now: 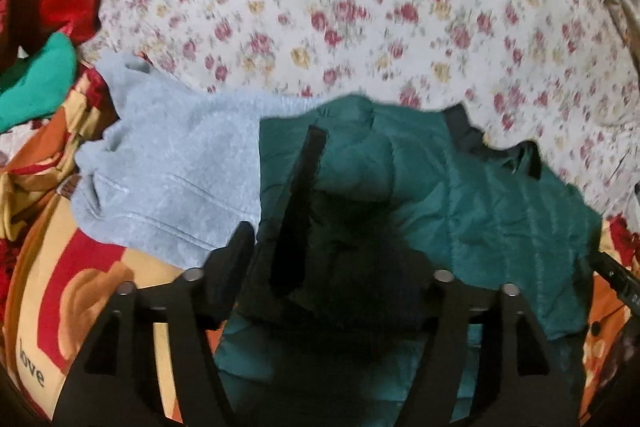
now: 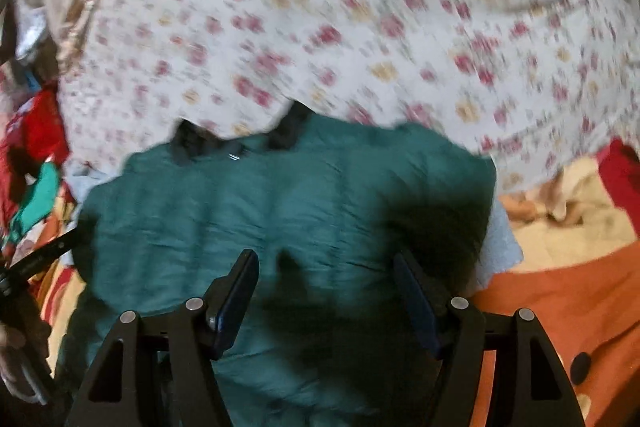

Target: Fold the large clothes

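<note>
My left gripper (image 1: 334,247) has its jaws apart over the green quilted jacket (image 1: 480,195), its right fingertip lost in shadow and nothing gripped; my right gripper (image 2: 326,275) also gapes, empty, above the same jacket. The jacket lies partly over a pale blue sweater (image 1: 172,171) on the floral sheet (image 1: 360,7). The right view is motion-blurred; only "love" (image 1: 32,367) reads on the patterned blanket.

**Cloth and matt plastic**

The green quilted jacket (image 1: 460,187) looked like smooth, faintly shiny padded cloth with black ribbed cuffs. The pale blue sweater (image 1: 172,167) was fuzzy and matt. The floral bedsheet (image 1: 360,7) was thin printed cloth. The left gripper (image 1: 332,259) was matt black plastic with metal pins.
</note>
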